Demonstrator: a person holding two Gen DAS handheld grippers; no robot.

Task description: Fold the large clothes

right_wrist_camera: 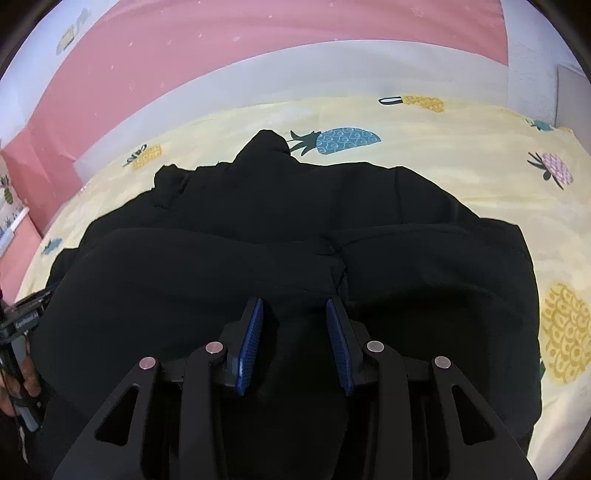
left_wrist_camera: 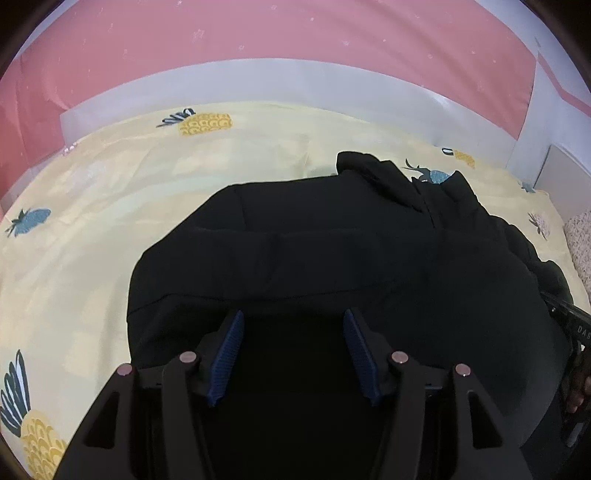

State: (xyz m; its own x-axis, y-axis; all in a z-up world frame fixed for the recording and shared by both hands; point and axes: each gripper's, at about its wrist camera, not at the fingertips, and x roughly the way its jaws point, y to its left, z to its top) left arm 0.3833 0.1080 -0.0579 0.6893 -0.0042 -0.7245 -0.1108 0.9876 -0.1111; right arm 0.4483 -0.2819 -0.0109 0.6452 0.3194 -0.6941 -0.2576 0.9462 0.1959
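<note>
— Fingers first: are the blue pads (left_wrist_camera: 229,354) of the left gripper (left_wrist_camera: 293,321) pressing on anything?

— No. Its jaws stand apart, with a clear gap between them and nothing pinched. Below and beyond them lies only the black garment (left_wrist_camera: 332,251).

— And the right gripper (right_wrist_camera: 294,308)?

— Its jaws are parted too, though narrower than the left's. Both pads (right_wrist_camera: 251,343) are bare, and no cloth is caught between them. That gripper also points down at the garment (right_wrist_camera: 258,240).

— Where is the garment lying?

— Spread on the yellow bedsheet (left_wrist_camera: 92,258) with its pineapple print, and partly folded: one layer lies over another with a seam across the middle. A bunched part at the far edge touches the blue pineapple (right_wrist_camera: 343,141).

— Anything beyond the bed?

— A pale headboard (left_wrist_camera: 258,79), then a pink wall (left_wrist_camera: 258,29). In each wrist view the other gripper shows at the frame's edge, held by a hand (right_wrist_camera: 22,380).
</note>
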